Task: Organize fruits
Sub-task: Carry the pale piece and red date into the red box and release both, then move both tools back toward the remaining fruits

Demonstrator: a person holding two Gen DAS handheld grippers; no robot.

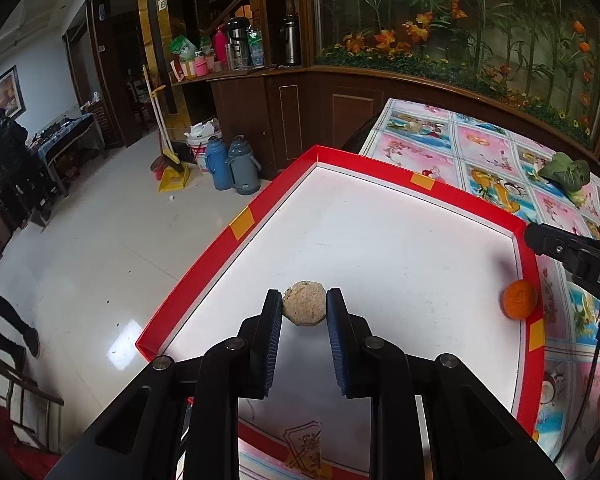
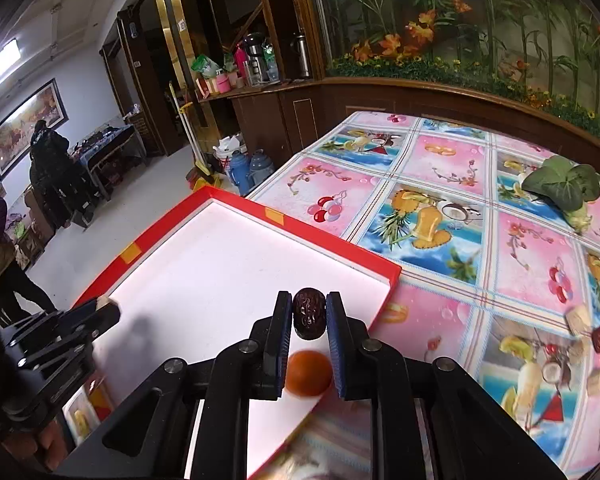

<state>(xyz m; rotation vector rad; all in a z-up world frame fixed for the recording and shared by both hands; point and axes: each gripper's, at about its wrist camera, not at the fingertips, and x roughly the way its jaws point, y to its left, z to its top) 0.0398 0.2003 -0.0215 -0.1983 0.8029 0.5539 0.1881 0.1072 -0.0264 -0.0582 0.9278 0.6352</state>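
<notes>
Jaws: left gripper (image 1: 304,306) clamps beige ball (image 1: 304,303); right gripper (image 2: 309,314) clamps dark date (image 2: 309,313), half hiding orange (image 2: 309,373).

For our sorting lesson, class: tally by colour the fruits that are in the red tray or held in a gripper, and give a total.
Orange: 1, the orange fruit lying in the red tray.
Tan: 1, the tan round fruit in the left gripper.
Dark red: 1, the dark red fruit in the right gripper.
Total: 3.
</notes>
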